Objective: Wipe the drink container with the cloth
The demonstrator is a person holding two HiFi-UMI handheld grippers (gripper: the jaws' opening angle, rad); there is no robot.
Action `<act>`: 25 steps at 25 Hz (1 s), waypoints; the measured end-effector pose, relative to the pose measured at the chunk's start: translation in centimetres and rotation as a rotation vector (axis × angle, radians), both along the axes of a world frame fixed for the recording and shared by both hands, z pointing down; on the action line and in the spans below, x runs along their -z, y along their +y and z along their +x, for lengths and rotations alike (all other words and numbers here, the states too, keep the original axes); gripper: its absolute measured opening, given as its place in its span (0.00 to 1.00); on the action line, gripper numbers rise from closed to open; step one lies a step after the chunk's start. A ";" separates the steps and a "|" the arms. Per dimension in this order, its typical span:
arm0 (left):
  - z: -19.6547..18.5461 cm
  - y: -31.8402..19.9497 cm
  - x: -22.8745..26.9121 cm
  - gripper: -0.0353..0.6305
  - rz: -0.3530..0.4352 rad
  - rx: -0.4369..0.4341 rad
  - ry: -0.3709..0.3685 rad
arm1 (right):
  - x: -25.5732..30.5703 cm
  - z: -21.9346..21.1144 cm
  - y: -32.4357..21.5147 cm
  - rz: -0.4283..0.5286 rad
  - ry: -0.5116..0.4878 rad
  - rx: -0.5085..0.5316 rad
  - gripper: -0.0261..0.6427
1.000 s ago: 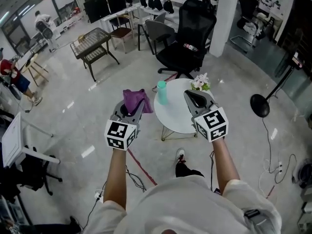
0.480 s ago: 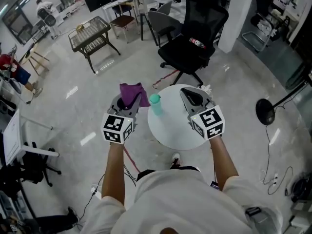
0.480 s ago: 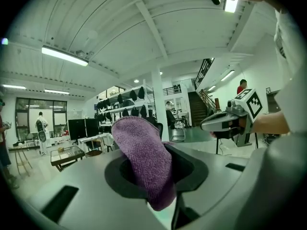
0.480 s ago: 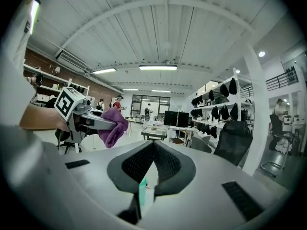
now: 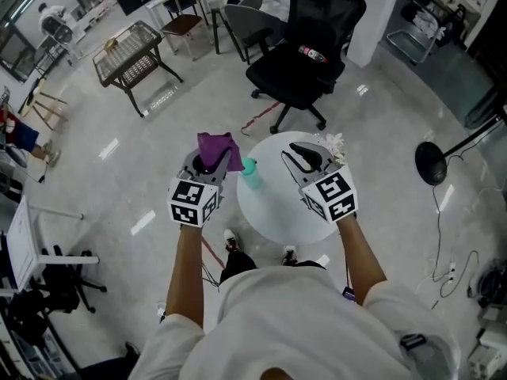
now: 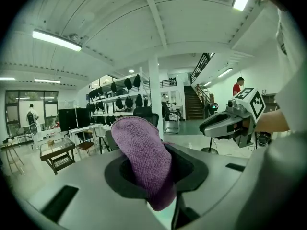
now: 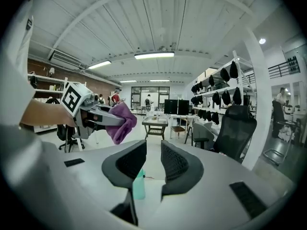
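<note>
Small teal plastic bottle (image 7: 139, 189) partly masked by right gripper (image 7: 153, 163), upright on round white tabletop (image 5: 277, 212), left gripper (image 5: 212, 165) clamping fuzzy purple cloth (image 6: 144, 152), right jaws just parting, empty

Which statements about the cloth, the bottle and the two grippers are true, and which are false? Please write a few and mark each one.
1. The left gripper is shut on the purple cloth. True.
2. The teal bottle stands upright on the round white table. True.
3. The right gripper holds the teal bottle. False: its jaws have just been opening, with nothing between them.
4. The office chair beyond the table is white. False: it is black.
</note>
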State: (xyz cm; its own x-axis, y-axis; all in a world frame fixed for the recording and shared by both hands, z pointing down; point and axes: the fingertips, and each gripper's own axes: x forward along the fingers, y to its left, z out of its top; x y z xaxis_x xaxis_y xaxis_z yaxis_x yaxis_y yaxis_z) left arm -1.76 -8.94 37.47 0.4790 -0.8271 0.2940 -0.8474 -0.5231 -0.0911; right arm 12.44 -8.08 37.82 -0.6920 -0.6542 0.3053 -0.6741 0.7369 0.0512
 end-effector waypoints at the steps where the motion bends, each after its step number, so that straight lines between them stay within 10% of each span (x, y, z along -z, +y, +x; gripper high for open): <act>1: -0.3 -0.6 -0.6 0.23 -0.010 -0.015 0.001 | -0.6 -0.6 -0.1 -0.014 0.007 0.003 0.22; 11: -2.6 -6.1 -9.2 0.23 -0.180 -0.328 -0.119 | -7.6 -8.9 -1.2 -0.156 0.141 0.030 0.45; 25: -0.4 -7.8 -18.6 0.23 -0.354 -0.607 -0.057 | -18.4 -13.5 -2.5 -0.301 0.434 -0.027 0.51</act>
